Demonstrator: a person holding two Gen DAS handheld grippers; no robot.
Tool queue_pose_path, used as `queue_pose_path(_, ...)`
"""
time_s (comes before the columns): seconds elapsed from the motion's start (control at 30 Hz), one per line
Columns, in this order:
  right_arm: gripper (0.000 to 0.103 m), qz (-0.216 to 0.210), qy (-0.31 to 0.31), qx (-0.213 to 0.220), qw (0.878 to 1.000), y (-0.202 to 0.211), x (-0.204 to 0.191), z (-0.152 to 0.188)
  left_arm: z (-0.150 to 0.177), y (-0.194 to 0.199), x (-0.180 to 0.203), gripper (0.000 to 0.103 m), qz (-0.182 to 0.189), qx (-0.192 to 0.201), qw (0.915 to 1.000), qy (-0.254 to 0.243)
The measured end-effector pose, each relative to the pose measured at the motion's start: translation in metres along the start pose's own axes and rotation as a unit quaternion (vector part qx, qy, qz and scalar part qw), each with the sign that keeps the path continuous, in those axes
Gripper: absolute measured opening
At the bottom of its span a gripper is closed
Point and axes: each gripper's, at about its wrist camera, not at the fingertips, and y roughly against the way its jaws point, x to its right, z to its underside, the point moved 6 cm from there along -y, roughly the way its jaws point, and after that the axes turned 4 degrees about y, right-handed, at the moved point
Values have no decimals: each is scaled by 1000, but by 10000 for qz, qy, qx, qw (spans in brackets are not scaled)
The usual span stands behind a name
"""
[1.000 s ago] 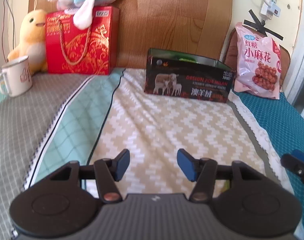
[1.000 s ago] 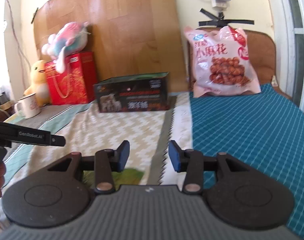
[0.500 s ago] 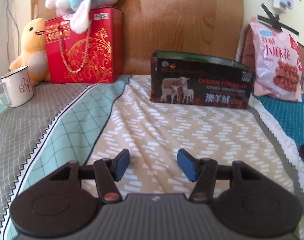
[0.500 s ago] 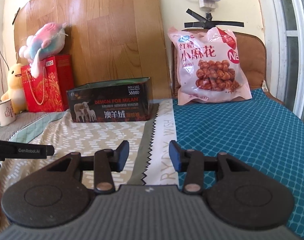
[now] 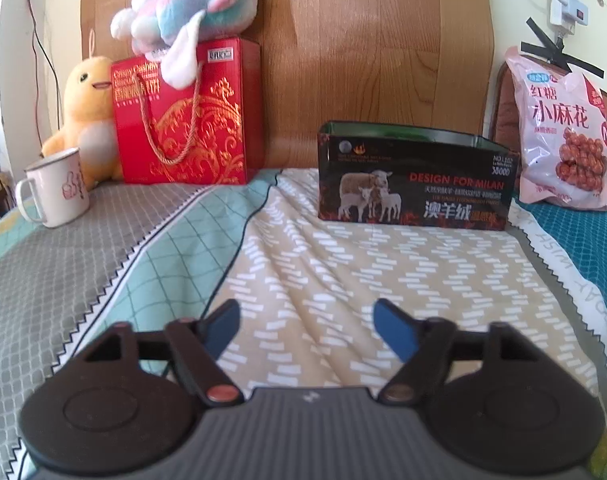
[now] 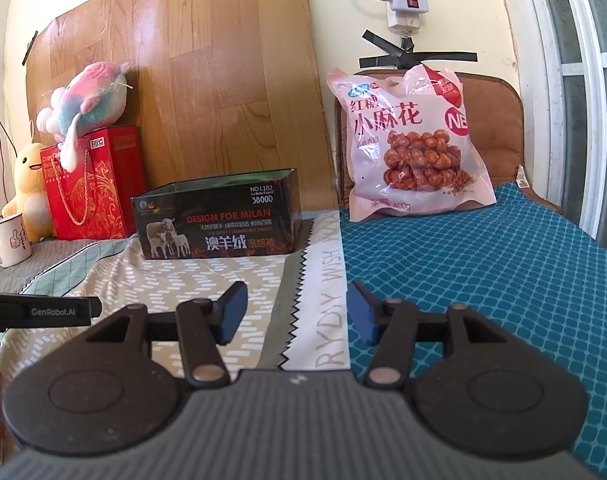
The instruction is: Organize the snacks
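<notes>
Both grippers' jaws open, empty, snack bag (image 6: 411, 148) upright against cushion (image 6: 499, 128), print facing forward

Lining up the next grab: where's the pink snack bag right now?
The pink snack bag stands at the back right of the bed, leaning on the brown cushion, right of the black open box; the left wrist view shows it at far right.

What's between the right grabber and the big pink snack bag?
Only bare teal diamond-patterned bedspread lies between the right gripper and the pink plastic snack bag, as the right wrist view shows.
</notes>
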Motion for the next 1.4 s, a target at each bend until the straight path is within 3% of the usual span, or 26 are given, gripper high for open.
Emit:
queue_pose_path(0.3, 75, 121, 188, 167, 9996, 5, -4, -3, -2, 7, 4, 90, -155, 236, 9995, -169)
queue_pose_path(0.4, 77, 144, 194, 202, 9995, 6, -5, -3, -2, 9, 3, 100, -162, 294, 9993, -149)
queue_pose_path(0.63, 85, 200, 265, 259, 9991, 9, -7, -3, -3, 15, 9, 103, -199, 498, 9980, -336)
queue_pose_path(0.83, 95, 175, 292, 258, 9991, 8, -7, -3, 0, 4, 7, 103, -309, 133, 9988, -343)
queue_pose_path(1.07, 102, 164, 378, 259, 9988, 8, -10, -3, 3, -6, -4, 103, -242, -252, 9994, 40)
queue_pose_path(1.4, 103, 118, 421, 290, 9986, 8, -12, -3, 6, -11, -10, 103, -236, -468, 9982, 279)
